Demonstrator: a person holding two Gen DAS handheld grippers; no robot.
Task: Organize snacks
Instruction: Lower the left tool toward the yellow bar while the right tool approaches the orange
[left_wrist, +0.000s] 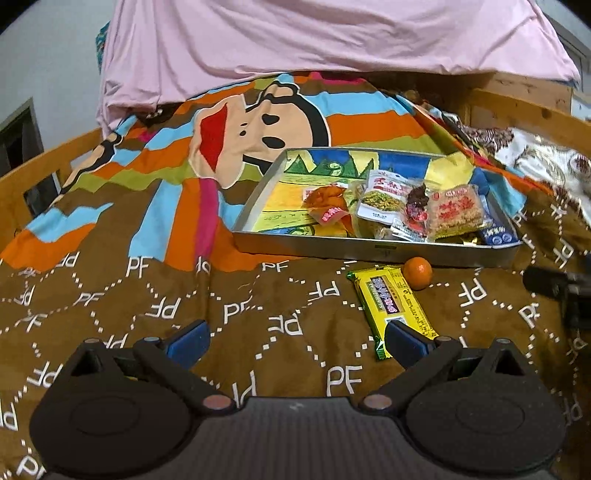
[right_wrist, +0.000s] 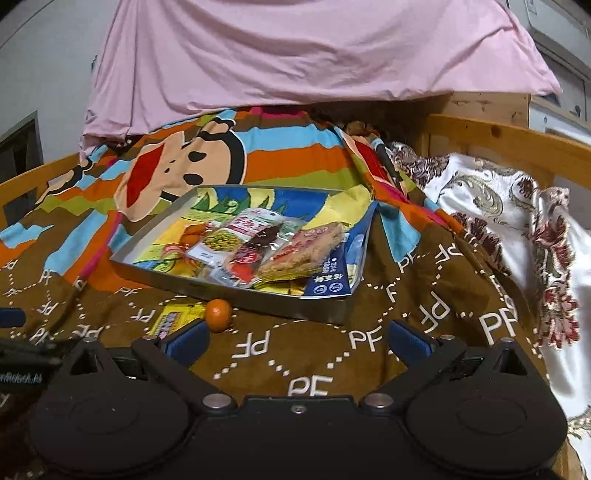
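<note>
Both claws, left claw (left_wrist: 295, 341) and right claw (right_wrist: 297, 341), are hovering spread and empty; the yellow packet (left_wrist: 391, 308) is waiting beside the tray (left_wrist: 369, 249), best pinched across its width

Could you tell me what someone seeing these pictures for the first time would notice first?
Probably the big cartoon monkey face on the striped blanket covering the bed, under a pink sheet hanging behind. In front of it lies a metal tray piled with snack packets. Just outside its near rim, a small orange and a yellow packet lie on the blanket.
</note>
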